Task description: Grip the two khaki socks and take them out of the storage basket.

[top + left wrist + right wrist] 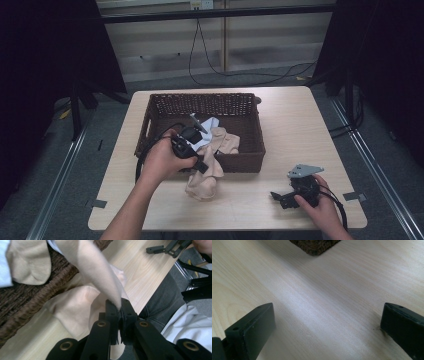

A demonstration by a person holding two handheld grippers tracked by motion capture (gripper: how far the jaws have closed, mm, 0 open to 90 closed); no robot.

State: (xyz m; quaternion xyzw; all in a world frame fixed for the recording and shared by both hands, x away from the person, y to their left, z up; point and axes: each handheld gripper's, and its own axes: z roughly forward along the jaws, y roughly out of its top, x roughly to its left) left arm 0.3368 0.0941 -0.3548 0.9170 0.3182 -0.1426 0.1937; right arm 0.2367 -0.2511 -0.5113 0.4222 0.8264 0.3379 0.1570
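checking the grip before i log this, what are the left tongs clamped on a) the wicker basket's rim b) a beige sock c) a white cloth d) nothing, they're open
b: in the left gripper view the left tongs are shut on a fold of the beige sock, which drapes over the front wall of the wicker basket onto the table.
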